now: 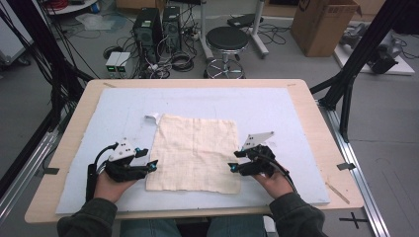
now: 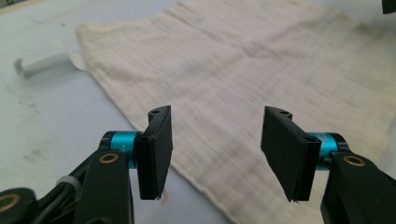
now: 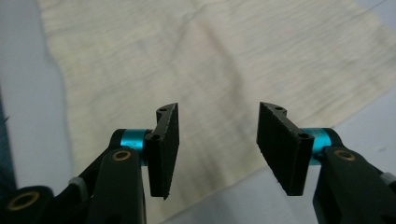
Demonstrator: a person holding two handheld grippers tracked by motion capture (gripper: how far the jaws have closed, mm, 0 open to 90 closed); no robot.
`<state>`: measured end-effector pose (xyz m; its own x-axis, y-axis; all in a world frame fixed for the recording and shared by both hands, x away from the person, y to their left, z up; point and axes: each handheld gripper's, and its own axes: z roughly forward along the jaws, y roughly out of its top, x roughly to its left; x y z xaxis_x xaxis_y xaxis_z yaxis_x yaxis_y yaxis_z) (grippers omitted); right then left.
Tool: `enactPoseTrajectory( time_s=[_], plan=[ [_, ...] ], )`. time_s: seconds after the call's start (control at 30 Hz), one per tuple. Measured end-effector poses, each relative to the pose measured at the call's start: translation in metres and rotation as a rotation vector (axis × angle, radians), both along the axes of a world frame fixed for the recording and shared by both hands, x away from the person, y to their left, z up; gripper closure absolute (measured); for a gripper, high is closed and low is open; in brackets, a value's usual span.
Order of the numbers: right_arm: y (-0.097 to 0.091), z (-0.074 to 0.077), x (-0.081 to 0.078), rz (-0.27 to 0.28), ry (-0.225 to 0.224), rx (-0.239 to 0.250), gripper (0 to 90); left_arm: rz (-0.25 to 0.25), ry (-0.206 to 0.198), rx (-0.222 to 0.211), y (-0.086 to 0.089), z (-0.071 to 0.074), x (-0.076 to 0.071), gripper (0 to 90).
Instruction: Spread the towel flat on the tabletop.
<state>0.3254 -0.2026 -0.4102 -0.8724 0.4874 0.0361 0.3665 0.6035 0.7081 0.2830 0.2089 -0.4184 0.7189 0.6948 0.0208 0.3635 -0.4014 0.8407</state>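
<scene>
A cream cloth (image 1: 193,152) lies flat on the pale blue mat (image 1: 276,113), its white tag (image 1: 151,117) at the far left corner. My left gripper (image 1: 154,164) hovers at the cloth's left edge near the front, jaws apart with nothing between them. In the left gripper view the cloth (image 2: 243,79) spreads beyond the open left gripper (image 2: 215,149), and the tag (image 2: 44,65) lies at the left. My right gripper (image 1: 232,167) sits at the cloth's right front edge, also open. In the right gripper view the right gripper (image 3: 217,144) has the cloth (image 3: 196,60) under and beyond its empty jaws.
The mat covers a wooden table (image 1: 316,123). Behind the table stand a black stool (image 1: 226,39), computer towers (image 1: 148,27), tangled cables and a cardboard box (image 1: 321,22). Black frame legs (image 1: 356,54) rise at the right.
</scene>
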Motion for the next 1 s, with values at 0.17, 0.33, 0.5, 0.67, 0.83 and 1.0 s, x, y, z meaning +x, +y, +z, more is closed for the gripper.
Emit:
enactPoseTrajectory(
  time_s=[0.17, 0.33, 0.5, 0.67, 0.83, 1.0],
  plan=[
    [0.0, -0.013, -0.011, 0.06, 0.039, -0.029, 62.7, -0.068, 0.031, 0.037, -0.003, -0.009, -0.012, 46.9],
    [0.001, -0.021, -0.014, 0.086, 0.062, -0.064, 66.9, -0.13, 0.087, 0.084, -0.008, -0.017, -0.012, 57.4],
    [0.003, -0.021, -0.013, 0.086, 0.037, -0.091, 83.8, -0.156, 0.115, 0.109, -0.012, -0.021, -0.011, 73.3],
    [0.003, -0.02, -0.01, 0.103, 0.061, -0.086, 89.1, -0.164, 0.11, 0.111, -0.019, -0.021, -0.01, 87.8],
    [-0.002, -0.019, -0.01, 0.097, 0.053, -0.102, 89.2, -0.188, 0.096, 0.095, -0.021, -0.018, -0.013, 88.3],
    [-0.014, -0.016, -0.014, 0.086, 0.058, -0.073, 89.1, -0.203, 0.091, 0.077, -0.018, -0.015, -0.016, 88.4]
  ],
)
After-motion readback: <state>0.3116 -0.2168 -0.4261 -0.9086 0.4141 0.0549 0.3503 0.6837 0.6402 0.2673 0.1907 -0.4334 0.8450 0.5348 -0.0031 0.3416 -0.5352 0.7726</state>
